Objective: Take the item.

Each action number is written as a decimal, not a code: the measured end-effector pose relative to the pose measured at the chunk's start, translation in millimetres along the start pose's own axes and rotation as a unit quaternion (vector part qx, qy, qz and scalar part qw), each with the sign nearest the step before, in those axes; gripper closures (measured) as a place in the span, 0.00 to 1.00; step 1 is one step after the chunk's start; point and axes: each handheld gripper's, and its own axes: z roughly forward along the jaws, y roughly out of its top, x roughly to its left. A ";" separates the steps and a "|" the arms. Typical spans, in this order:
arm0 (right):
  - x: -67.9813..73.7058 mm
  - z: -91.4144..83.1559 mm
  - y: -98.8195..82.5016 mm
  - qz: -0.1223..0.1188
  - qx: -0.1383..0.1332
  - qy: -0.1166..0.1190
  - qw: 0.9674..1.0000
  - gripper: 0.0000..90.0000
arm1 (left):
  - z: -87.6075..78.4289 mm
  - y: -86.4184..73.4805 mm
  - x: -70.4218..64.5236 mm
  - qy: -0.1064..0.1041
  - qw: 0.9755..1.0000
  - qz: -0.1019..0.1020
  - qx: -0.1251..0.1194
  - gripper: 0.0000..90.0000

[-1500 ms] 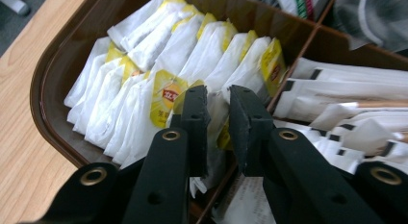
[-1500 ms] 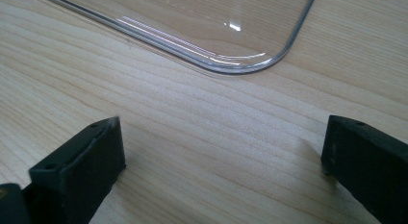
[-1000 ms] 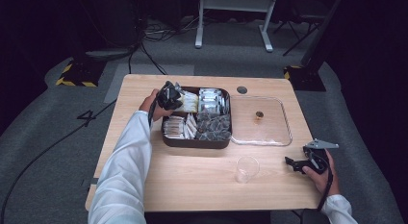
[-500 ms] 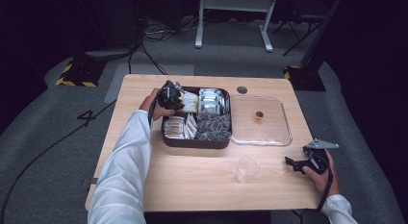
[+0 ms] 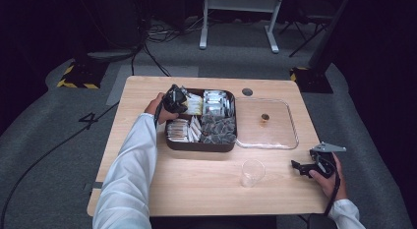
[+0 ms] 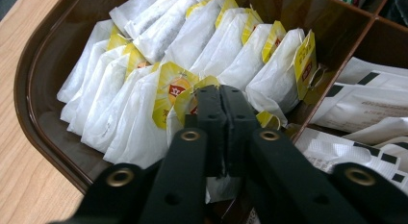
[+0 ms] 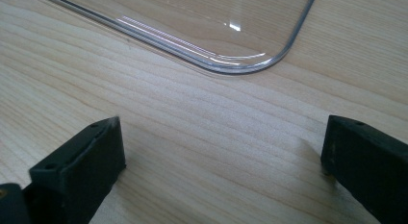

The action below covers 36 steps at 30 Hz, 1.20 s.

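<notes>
Little has shifted since the earlier frames: the left gripper (image 6: 220, 96) remains over the brown tray (image 5: 199, 145), its jaws just closing, now pinched on a white tea bag (image 6: 185, 116) with a yellow tag, standing in the tray's far-left compartment. Right gripper (image 5: 306, 166) rests wide open on the table (image 5: 196, 185).

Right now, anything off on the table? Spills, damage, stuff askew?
Nothing stands out. The tea bags stand in neat rows in the box, the clear lid lies flat beside it, the cup is upright. No spills.
</notes>
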 end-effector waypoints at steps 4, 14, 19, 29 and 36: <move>0.1 -0.1 0.0 0.000 0.000 0.000 1.000 0.02 | -2.6 -0.8 1.3 0.006 1.000 -0.001 -0.005 1.00; 0.1 -0.1 0.0 -0.001 -0.001 0.000 1.000 0.02 | -21.6 -1.5 6.5 0.018 0.999 -0.013 -0.049 1.00; 0.1 -0.1 0.0 -0.001 -0.001 0.000 1.000 0.02 | -29.1 -0.9 6.2 0.021 0.998 -0.014 -0.062 1.00; 0.1 -0.1 0.0 -0.001 0.000 0.000 1.000 0.02 | -48.2 5.5 4.8 0.030 0.996 -0.007 -0.087 1.00; 0.1 -0.1 0.0 -0.001 0.000 0.000 1.000 0.02 | -57.8 11.2 3.1 0.033 0.995 -0.001 -0.097 1.00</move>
